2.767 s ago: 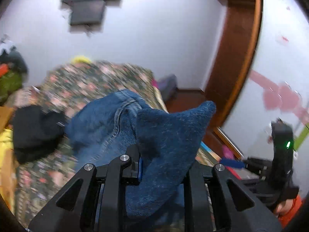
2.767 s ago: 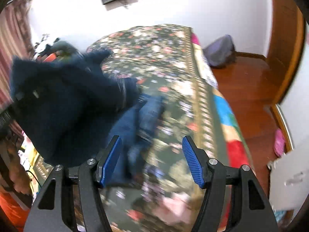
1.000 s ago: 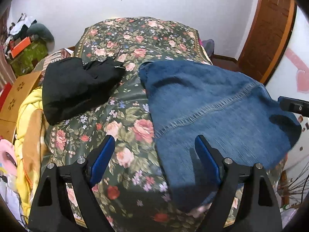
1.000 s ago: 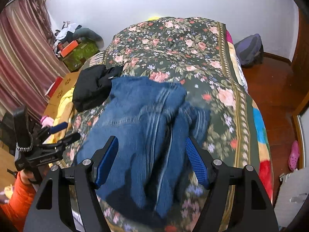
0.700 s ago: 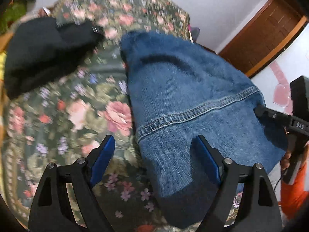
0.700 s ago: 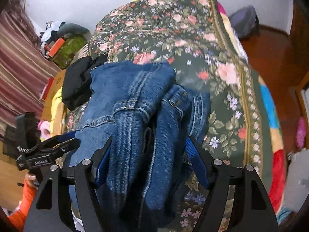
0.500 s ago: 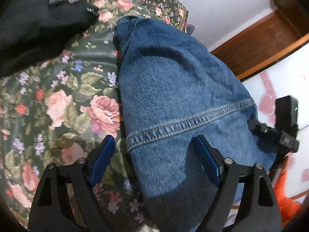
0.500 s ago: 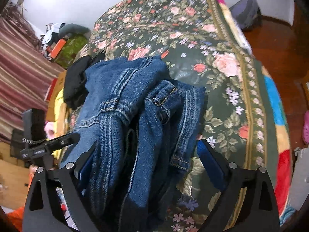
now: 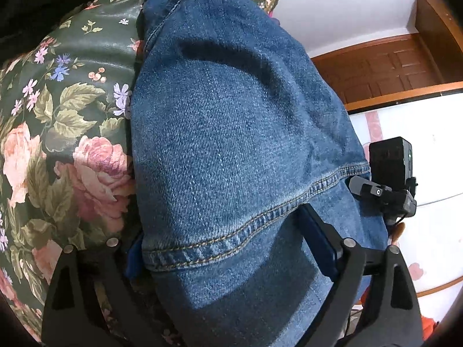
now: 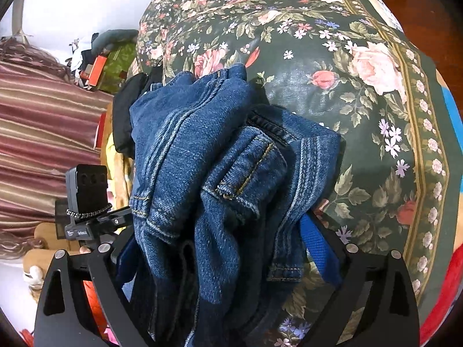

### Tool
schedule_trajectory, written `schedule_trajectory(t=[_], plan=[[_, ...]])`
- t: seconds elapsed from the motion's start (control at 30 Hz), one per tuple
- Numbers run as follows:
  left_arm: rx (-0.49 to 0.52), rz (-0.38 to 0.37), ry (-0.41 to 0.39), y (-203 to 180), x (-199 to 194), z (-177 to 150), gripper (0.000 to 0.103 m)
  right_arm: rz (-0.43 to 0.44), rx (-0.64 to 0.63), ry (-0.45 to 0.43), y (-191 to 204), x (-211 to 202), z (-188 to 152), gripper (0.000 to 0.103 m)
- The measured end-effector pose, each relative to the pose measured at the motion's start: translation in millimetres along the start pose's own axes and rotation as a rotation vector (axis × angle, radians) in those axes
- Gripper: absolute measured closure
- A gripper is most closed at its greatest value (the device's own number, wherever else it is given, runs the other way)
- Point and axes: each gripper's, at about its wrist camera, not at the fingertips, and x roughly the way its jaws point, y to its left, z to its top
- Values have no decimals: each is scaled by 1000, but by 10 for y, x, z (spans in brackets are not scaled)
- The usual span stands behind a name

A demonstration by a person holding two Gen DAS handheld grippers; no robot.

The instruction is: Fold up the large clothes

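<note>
A blue denim garment lies on the floral bed cover. In the left wrist view its smooth back and stitched hem fill the frame. My left gripper is open, its blue pads either side of the hem edge, close over the cloth. In the right wrist view the denim is bunched in thick folds with a cuff on top. My right gripper is open, its pads straddling the bunched end. Each gripper shows at the other's view edge.
A black garment lies on the bed beyond the denim. A striped curtain and a clutter pile stand left of the bed. A wooden door and white wall lie to the right.
Both grippers have moved down and close to the denim, which now lies between each pair of open pads. The garment has stayed on the bed.
</note>
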Motion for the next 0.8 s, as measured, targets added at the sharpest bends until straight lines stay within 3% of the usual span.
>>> schedule_trajectory(t=[0.07, 0.2, 0.3, 0.43, 0.57, 0.8], plan=[[9, 20, -9, -43, -12, -22, 15, 13, 2, -2, 18, -29, -9, 25], [61, 74, -40, -292, -131, -59, 35, 43, 17, -1, 57, -101, -29, 52], [119, 109, -64, -493, -287, -132, 49, 49, -2, 0, 169, -146, -68, 60], [156, 125, -99, -674, -546, -237, 59, 53, -91, -15, 509, -202, -92, 65], [196, 147, -175, -828, -912, -314, 61, 51, -183, -48, 920, -214, -49, 65], [243, 159, -360, -802, -1989, -232, 61, 166, -327, -140, 1704, -147, 357, 65]])
